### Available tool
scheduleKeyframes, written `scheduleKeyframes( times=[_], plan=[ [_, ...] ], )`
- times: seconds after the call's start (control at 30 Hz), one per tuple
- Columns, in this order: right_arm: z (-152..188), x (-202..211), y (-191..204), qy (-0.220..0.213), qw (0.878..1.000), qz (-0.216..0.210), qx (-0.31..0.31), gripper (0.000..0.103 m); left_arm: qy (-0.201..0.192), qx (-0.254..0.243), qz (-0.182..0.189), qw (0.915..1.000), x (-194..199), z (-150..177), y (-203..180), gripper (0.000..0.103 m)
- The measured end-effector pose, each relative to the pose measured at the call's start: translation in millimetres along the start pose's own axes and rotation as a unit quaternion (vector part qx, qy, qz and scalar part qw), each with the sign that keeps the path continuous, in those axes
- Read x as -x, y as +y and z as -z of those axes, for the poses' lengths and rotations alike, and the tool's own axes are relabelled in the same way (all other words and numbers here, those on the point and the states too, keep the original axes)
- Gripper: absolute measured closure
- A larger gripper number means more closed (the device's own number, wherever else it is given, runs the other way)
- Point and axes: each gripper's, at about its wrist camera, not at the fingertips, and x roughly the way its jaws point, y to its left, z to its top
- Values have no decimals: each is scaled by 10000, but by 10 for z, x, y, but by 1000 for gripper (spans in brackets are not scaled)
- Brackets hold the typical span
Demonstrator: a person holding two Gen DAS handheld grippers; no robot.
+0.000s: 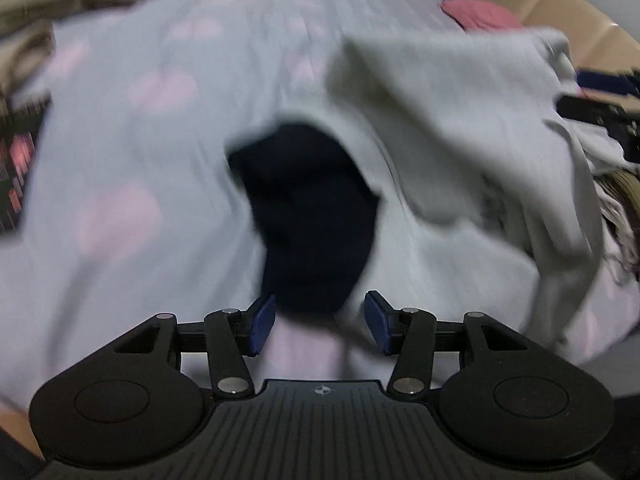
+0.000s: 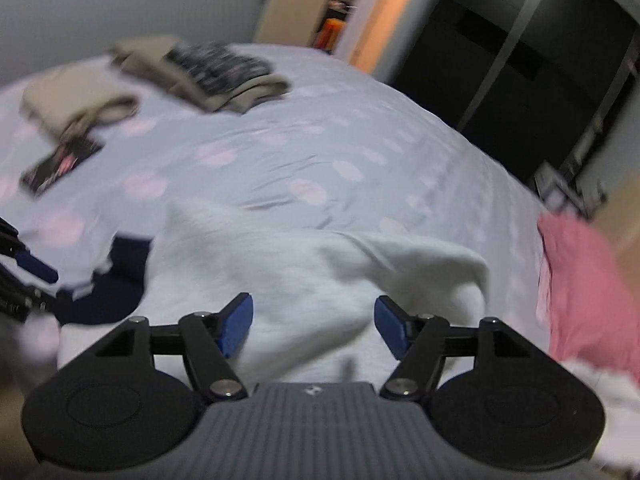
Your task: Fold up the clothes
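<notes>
We see the left gripper (image 1: 320, 322) w/ jaws spread, nothing pinched; the white garment (image 1: 460, 152) w/ navy part (image 1: 312, 216) lies just ahead on the bed (image 1: 120, 120). Right gripper (image 2: 314, 330) also spread, over the garment (image 2: 320, 280); pink cloth (image 2: 580, 280) to its right.

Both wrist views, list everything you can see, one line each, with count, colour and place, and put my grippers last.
garment: one, pale grey with a navy part, lying rumpled on the bed just ahead of both grippers.
bedsheet: one, light lilac with pink spots, covering the bed.
folded clothes: a few beige and dark patterned pieces, far side of the bed; blur hides the exact count.
pink cloth: one, at the bed's right edge.
wardrobe: one, dark, beyond the bed.
left gripper: black with blue pads, jaws apart, nothing gripped.
right gripper: the same, jaws apart over the garment.
</notes>
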Motion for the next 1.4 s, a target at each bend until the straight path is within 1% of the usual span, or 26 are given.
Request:
scheduleKeyframes(
  times=[0.13, 0.2, 0.23, 0.3, 0.33, 0.37, 0.4, 0.43, 0.53, 0.57, 0.6, 0.67, 0.73, 0.77, 0.8, 0.83, 0.87, 0.9, 0.97, 1.03, 1.1, 1.2, 1.33, 1.4],
  plan=[
    [6, -23, 293, 289, 9970, -715, 39, 32, 125, 220, 42, 9997, -52, 143, -31, 56],
    [27, -61, 427, 439, 9945, -938, 124, 32, 153, 355, 150, 9991, -49, 158, -47, 56],
    [54, -87, 499, 503, 9937, -978, 217, 32, 138, 422, 210, 9988, -41, 163, -56, 56],
    [117, -147, 603, 632, 9923, -970, 437, 32, 74, 555, 330, 9979, -21, 170, -74, 55],
    [147, -174, 634, 682, 9919, -924, 541, 34, 37, 659, 404, 9970, -16, 171, -75, 54],
    [158, -213, 660, 723, 9916, -865, 627, 36, 8, 796, 482, 9957, -25, 197, -69, 50],
    [169, -227, 652, 762, 9916, -807, 659, 47, 3, 947, 558, 9939, -34, 229, -63, 48],
    [181, -234, 636, 801, 9916, -749, 679, 55, 12, 1093, 637, 9920, -51, 244, -54, 48],
    [172, -235, 522, 818, 9925, -809, 409, 54, 50, 1490, 873, 9850, -136, 277, -19, 48],
    [171, -233, 495, 814, 9928, -811, 332, 54, 27, 1593, 932, 9828, -155, 290, -11, 48],
    [174, -240, 490, 815, 9929, -811, 316, 53, -80, 1642, 973, 9816, -160, 305, -13, 48],
    [185, -252, 498, 821, 9927, -811, 336, 53, -343, 1626, 1036, 9806, -166, 329, -34, 48],
    [206, -252, 517, 852, 9921, -822, 413, 54, -505, 1454, 1051, 9825, -191, 325, -80, 48],
    [215, -259, 531, 869, 9916, -836, 460, 56, -536, 1373, 1060, 9834, -206, 317, -97, 52],
    [222, -271, 540, 903, 9908, -873, 505, 71, -533, 1305, 1044, 9845, -214, 307, -105, 69],
    [223, -275, 537, 938, 9904, -872, 527, 87, -537, 1244, 1007, 9856, -215, 298, -111, 80],
    [222, -276, 530, 973, 9900, -862, 543, 88, -544, 1207, 1002, 9861, -205, 291, -112, 86],
    [217, -266, 516, 974, 9901, -824, 577, 93, -575, 1188, 1030, 9859, -175, 284, -107, 90],
    [190, -196, 446, 938, 9913, -663, 645, 94, -738, 1090, 1017, 9861, -55, 249, -77, 92],
    [154, -84, 281, 850, 9941, -417, 529, 95, -948, 1028, 985, 9853, 98, 193, -15, 93],
    [117, 30, 107, 756, 9962, -167, 395, 95, -1225, 1103, 949, 9817, 309, 103, 119, 93],
    [101, 261, -307, 603, 9979, 222, -99, 96, -1590, 1101, 792, 9779, 626, -39, 295, 94],
    [211, 509, -778, 558, 9940, 753, -560, 96, -2130, 1027, 597, 9698, 1027, -212, 463, 94],
    [279, 646, -963, 524, 9912, 934, -775, 96, -2419, 952, 509, 9643, 1225, -283, 487, 96]
  ],
)
